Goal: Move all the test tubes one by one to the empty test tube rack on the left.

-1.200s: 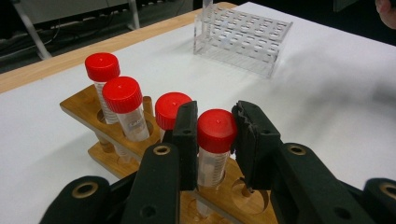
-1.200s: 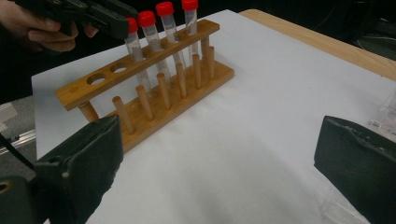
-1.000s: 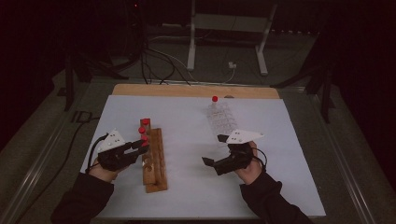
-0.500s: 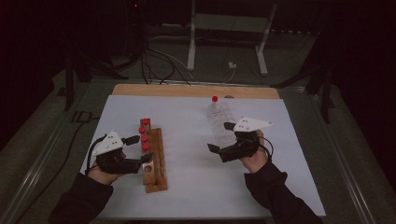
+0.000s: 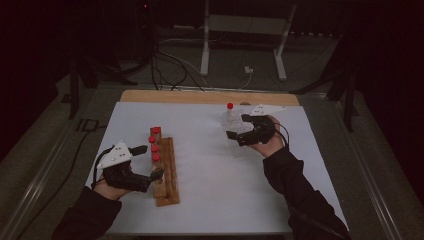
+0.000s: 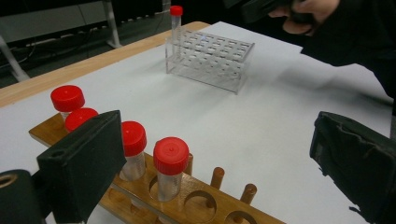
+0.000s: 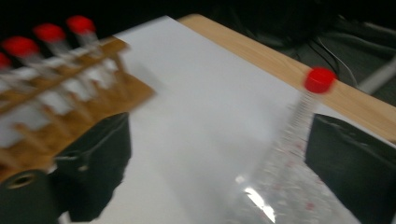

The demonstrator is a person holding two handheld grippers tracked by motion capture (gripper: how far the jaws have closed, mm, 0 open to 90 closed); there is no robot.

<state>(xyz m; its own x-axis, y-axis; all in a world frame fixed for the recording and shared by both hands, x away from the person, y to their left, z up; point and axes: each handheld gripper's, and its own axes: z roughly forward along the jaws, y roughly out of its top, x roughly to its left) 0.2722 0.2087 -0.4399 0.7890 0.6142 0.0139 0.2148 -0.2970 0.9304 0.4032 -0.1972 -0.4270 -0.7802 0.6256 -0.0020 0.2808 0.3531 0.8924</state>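
Moving red-capped tubes between a wooden rack and a clear plastic rack is the work in hand, and by the look of it the job is sitting at an early or middle stage: four capped tubes are standing in a row at the far end of the wooden rack, with several holes at its near end standing open, while one lone tube is standing at the far corner of the clear rack. Which rack is being filled cannot be told from these pictures

The left gripper is hovering beside the wooden rack with its jaws having just been opening; they are spreading wide now with nothing pinched between them, the nearest tube standing just past the left jaw. The right gripper is arriving at the clear rack, its jaws having just been closing a little yet gaping wide and empty, the lone tube rising between them farther off

The tubes are looking slim, transparent and upright under bright red screw caps
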